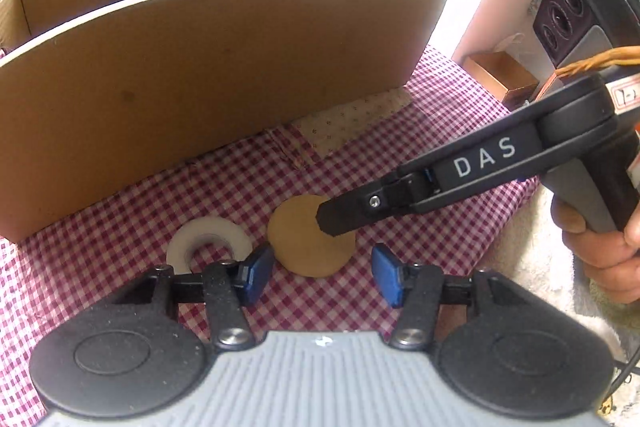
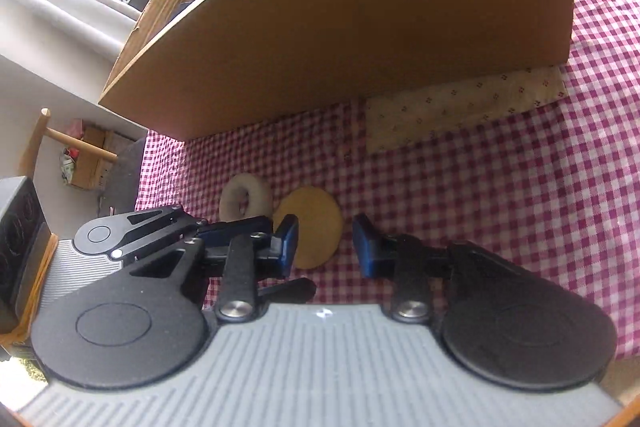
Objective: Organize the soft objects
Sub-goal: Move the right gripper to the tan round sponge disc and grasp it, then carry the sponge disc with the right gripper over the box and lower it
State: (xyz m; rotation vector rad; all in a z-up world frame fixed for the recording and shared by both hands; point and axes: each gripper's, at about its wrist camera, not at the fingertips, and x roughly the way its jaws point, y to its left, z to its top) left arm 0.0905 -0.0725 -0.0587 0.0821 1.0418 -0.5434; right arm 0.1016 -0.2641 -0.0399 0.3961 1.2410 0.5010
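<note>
A tan round soft pad (image 1: 308, 247) lies flat on the red-checked cloth, and a white soft ring (image 1: 208, 241) lies just left of it. My left gripper (image 1: 323, 273) is open and empty, low over the cloth, its jaws just short of the pad. My right gripper (image 1: 332, 217) comes in from the right with its tip over the pad. In the right wrist view it (image 2: 326, 241) is open, with the tan pad (image 2: 316, 227) between and just beyond its fingers, and the white ring (image 2: 246, 197) further left.
A large open cardboard box (image 1: 224, 75) stands right behind the two objects, with pale soft things inside. A beige patterned cloth patch (image 1: 352, 121) lies at its base. The table edge (image 1: 516, 199) drops off on the right. A small wooden box (image 1: 502, 75) sits beyond.
</note>
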